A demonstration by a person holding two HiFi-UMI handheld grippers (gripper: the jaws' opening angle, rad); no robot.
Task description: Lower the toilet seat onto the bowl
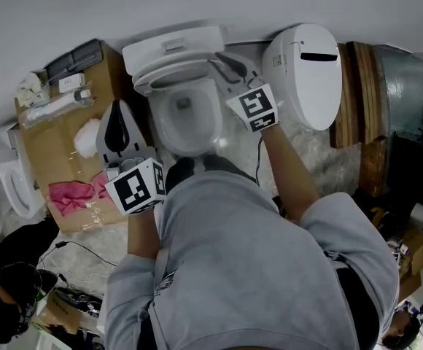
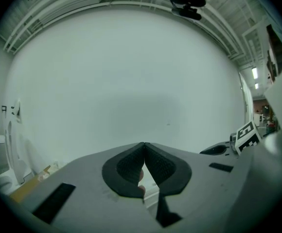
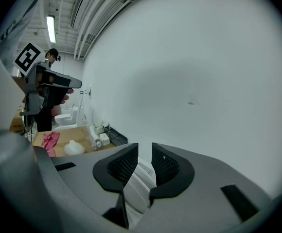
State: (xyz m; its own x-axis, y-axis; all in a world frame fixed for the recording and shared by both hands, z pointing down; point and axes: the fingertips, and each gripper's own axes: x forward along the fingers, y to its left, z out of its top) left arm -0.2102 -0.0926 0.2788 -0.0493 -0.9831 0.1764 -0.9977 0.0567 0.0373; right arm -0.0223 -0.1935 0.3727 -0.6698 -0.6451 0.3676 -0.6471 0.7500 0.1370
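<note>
Grey sweatshirt (image 1: 255,268): nearest, filling the lower head view.

Left gripper (image 2: 144,152): near left of the toilet, well clear of it. Jaws pressed together at the tips, nothing between them, aimed at bare wall.

Toilet bowl (image 1: 188,126): white, centre of scene.

Toilet seat (image 1: 155,126): seemingly down flat, ringing the bowl opening. Fit at the hinge too small to tell.

Right gripper (image 3: 145,152): at the far right of the seat. Jaws parted to a modest gap, pads pressing on nothing. White toilet edge visible through and below the gap.

Cistern lid (image 1: 171,46): far, against the wall.

Cardboard (image 1: 58,137) with pink cloth (image 1: 69,195): left.

Spare seat unit (image 1: 306,71): right, leaning, just beside the right forearm.

Hazards, by judgement:
- Open jaw tip catching under the seat edge on withdrawal, lifting or skewing the seat.
- Seat left askew if not fully settled at the hinge.
- Right forearm swinging outward and toppling the leaning spare unit.
</note>
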